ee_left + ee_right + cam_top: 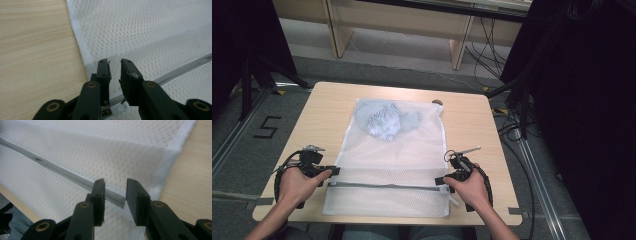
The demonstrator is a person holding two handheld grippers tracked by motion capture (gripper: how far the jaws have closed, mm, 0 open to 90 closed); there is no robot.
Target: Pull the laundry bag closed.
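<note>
A white mesh laundry bag lies flat on the wooden table. A blue-grey garment sits inside its far end. A grey zipper runs across the near end. My left gripper is at the zipper's left end. In the left gripper view its jaws stand a little apart over the mesh, with the zipper and its white pull tab low between them. My right gripper is at the zipper's right end. There the jaws are wide open around the zipper end.
A small dark round thing lies at the table's far edge. Black stands rise at the left, and a dark curtain with cables is at the right. Wooden furniture legs stand behind the table.
</note>
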